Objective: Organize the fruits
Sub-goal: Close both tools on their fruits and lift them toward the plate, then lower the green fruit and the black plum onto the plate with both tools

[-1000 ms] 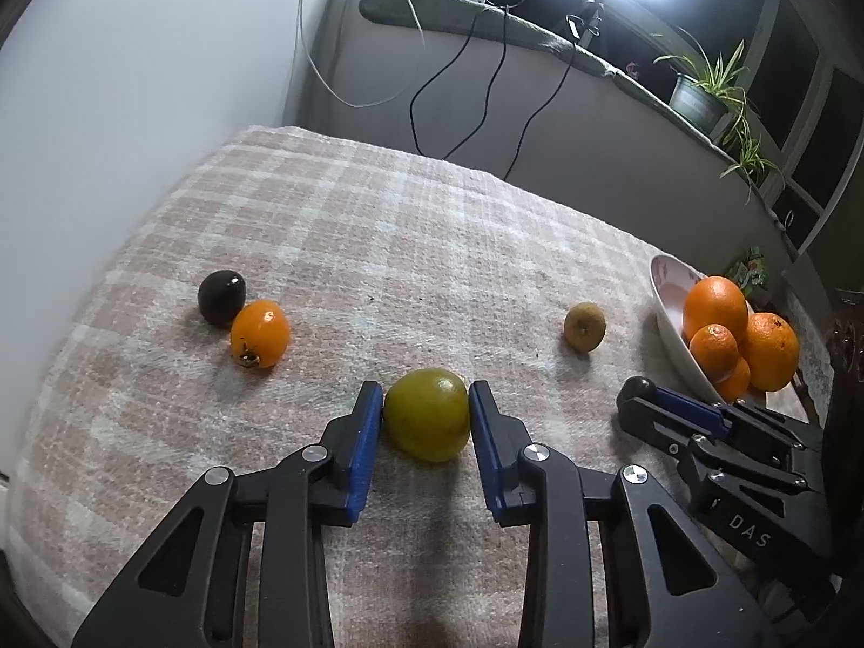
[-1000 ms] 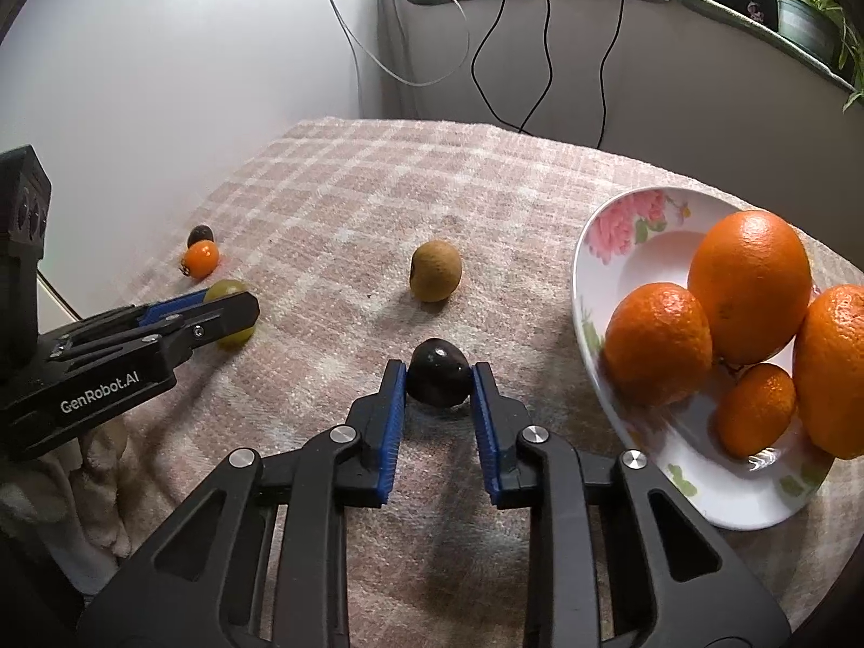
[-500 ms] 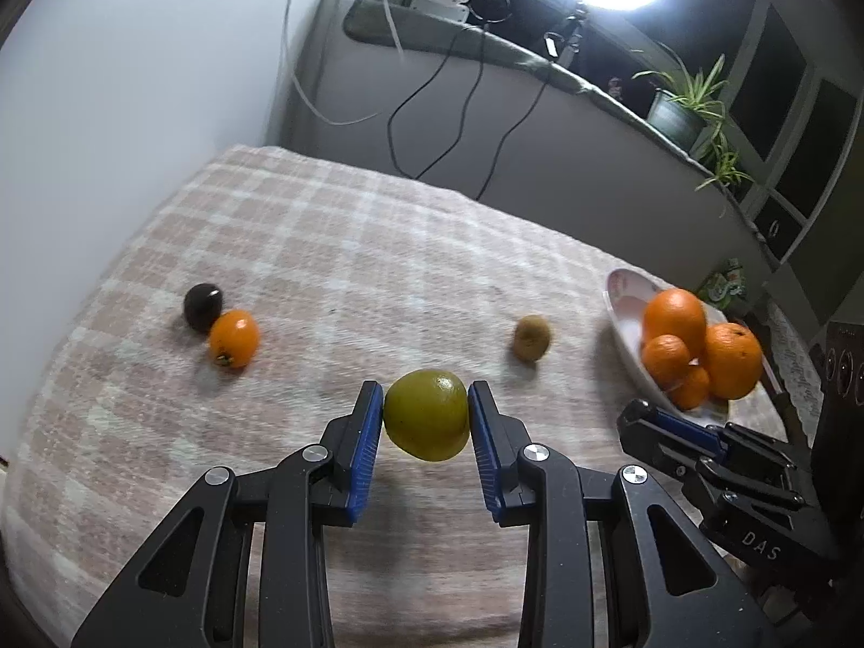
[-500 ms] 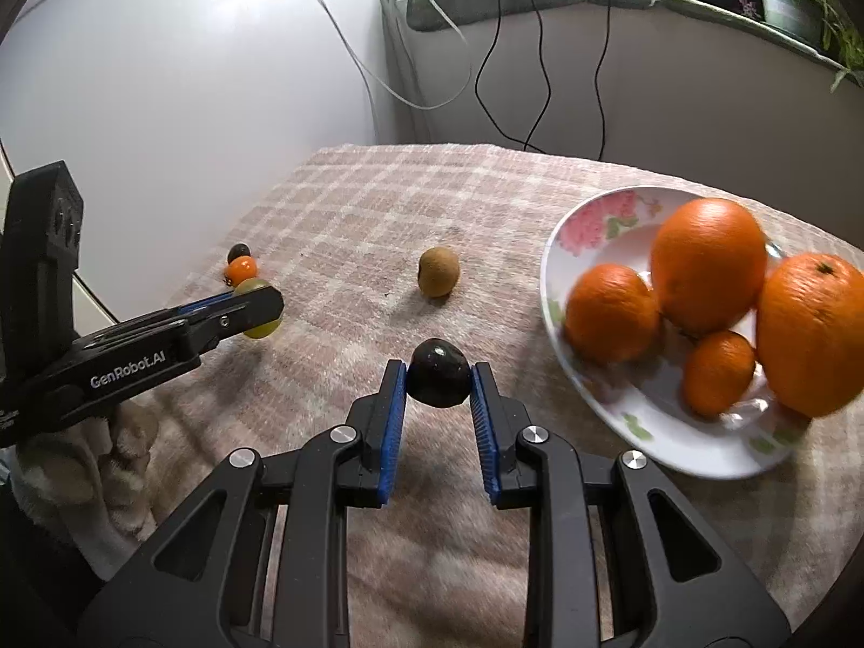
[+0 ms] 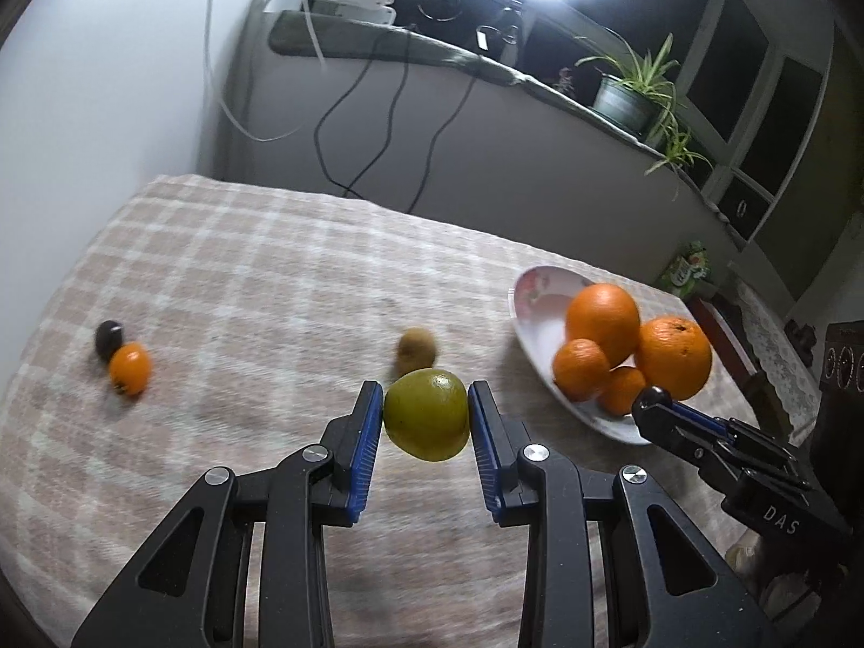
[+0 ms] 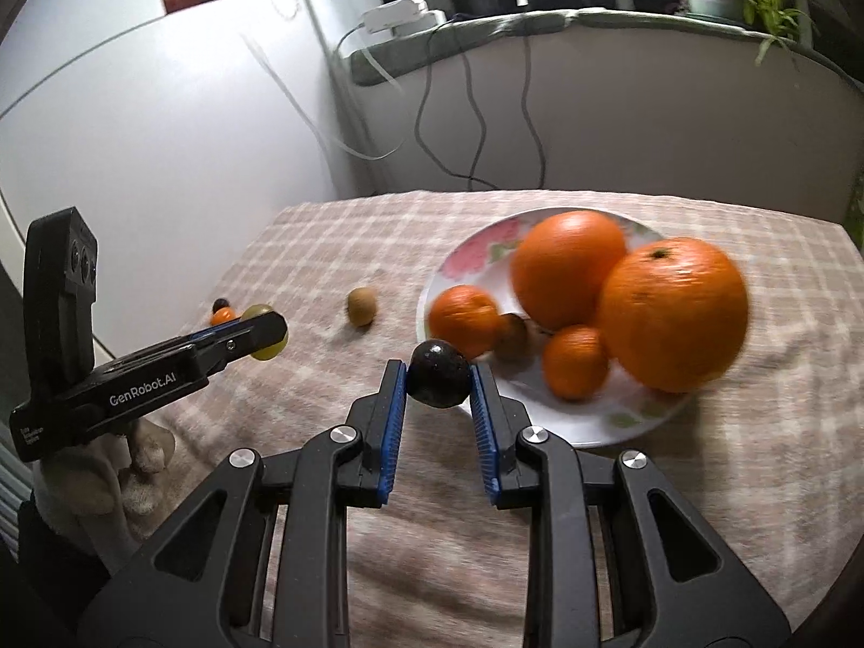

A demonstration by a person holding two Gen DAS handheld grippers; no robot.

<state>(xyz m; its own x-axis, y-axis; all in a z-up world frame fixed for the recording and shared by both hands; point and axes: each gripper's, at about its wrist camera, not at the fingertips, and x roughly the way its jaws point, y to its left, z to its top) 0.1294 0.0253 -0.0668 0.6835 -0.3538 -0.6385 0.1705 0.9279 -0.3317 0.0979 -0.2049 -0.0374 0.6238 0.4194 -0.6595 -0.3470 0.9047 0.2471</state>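
We are lifting both loads off the cloth toward the floral plate (image 6: 475, 256), left gripper (image 5: 426, 416) clamping the green fruit (image 5: 425, 414), right gripper (image 6: 438, 383) clamping the dark plum (image 6: 438, 372), each nearer now.

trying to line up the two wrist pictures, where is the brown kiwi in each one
Left wrist view: the kiwi lies on the checked cloth at centre, just behind the green fruit that the left gripper holds.
Right wrist view: the kiwi lies left of centre, between the left gripper and the plate.
Shared landmark: the flowered plate of oranges, to the kiwi's right in both.
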